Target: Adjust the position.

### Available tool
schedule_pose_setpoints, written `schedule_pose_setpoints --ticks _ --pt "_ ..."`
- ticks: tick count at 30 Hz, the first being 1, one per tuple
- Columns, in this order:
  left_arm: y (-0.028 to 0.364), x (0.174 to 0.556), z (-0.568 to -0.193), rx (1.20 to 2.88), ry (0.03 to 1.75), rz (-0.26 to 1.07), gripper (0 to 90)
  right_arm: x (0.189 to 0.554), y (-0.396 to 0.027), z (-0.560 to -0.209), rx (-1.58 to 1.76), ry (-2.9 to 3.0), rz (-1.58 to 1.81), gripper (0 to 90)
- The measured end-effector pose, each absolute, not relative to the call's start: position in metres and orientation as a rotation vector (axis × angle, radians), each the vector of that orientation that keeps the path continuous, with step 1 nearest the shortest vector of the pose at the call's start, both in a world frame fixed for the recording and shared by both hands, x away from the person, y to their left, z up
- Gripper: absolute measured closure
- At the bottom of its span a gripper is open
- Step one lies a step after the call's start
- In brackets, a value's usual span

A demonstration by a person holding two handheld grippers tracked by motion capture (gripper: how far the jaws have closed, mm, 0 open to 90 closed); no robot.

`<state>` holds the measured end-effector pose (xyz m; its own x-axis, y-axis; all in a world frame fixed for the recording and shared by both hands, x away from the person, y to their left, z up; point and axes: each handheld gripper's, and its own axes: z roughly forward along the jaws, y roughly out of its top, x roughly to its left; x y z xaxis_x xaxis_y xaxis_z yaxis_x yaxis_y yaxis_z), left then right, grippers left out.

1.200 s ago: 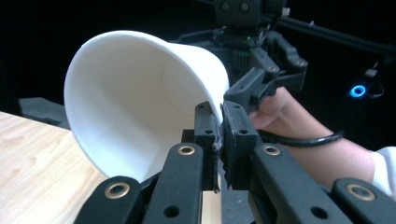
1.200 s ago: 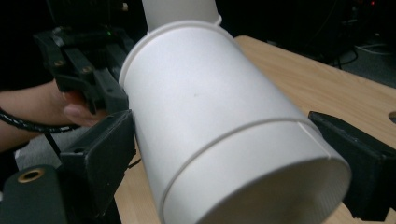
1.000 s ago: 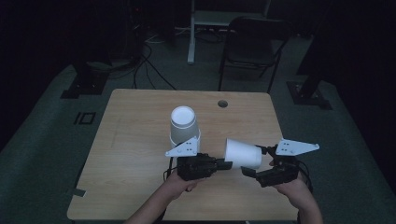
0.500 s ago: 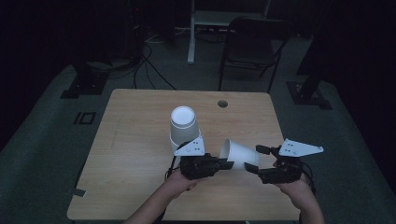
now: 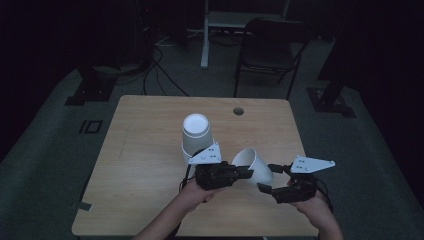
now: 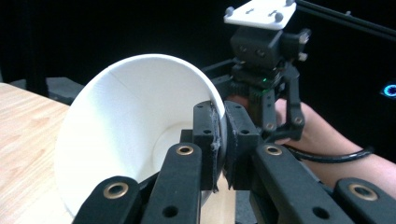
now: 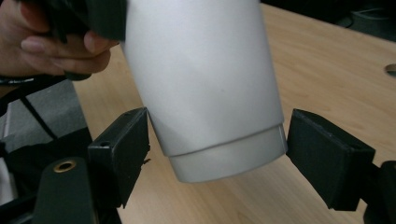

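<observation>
A white paper cup hangs tilted just above the wooden table, mouth up and toward the left. My left gripper is shut on its rim; in the left gripper view the jaws pinch the cup wall, one inside and one outside. My right gripper stands open at the cup's bottom. In the right gripper view its pads flank the narrow base of the cup with gaps on both sides. An upside-down stack of white cups stands just behind the left gripper.
A round cable hole sits near the table's far edge. A dark chair and cables on the floor lie beyond the table. The person's left hand shows behind the cup in the right gripper view.
The cup has turned from lying sideways between the grippers to a steeper tilt with its mouth facing up. The left gripper has shifted slightly right and away; the right gripper has barely moved.
</observation>
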<state>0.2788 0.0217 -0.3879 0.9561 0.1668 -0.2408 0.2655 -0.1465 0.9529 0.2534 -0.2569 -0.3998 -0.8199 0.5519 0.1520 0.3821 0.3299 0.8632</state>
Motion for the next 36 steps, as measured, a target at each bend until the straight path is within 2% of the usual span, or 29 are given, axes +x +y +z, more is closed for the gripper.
schedule_pose_setpoints --ticks 15,25,29,30,34,36 --pt "0.005 0.273 -0.388 1.721 0.28 -0.153 82.3 0.256 -0.236 -0.408 0.799 2.485 1.45 19.5" --pt "0.003 0.273 -0.387 1.715 0.281 -0.114 81.2 0.259 -0.225 -0.417 0.83 2.477 1.492 21.2" --pt "0.006 0.271 -0.385 1.703 0.288 -0.118 67.4 0.26 -0.229 -0.418 0.864 2.453 1.472 21.3" --pt "0.008 0.27 -0.384 1.695 0.287 -0.116 66.7 0.26 -0.231 -0.418 0.871 2.445 1.461 21.3" --pt "0.016 0.265 -0.381 1.686 0.298 -0.05 53.3 0.261 -0.248 -0.42 0.955 2.388 1.476 21.4" --pt "0.019 0.266 -0.381 1.686 0.316 -0.046 53.2 0.26 -0.257 -0.419 0.991 2.348 1.51 21.4"
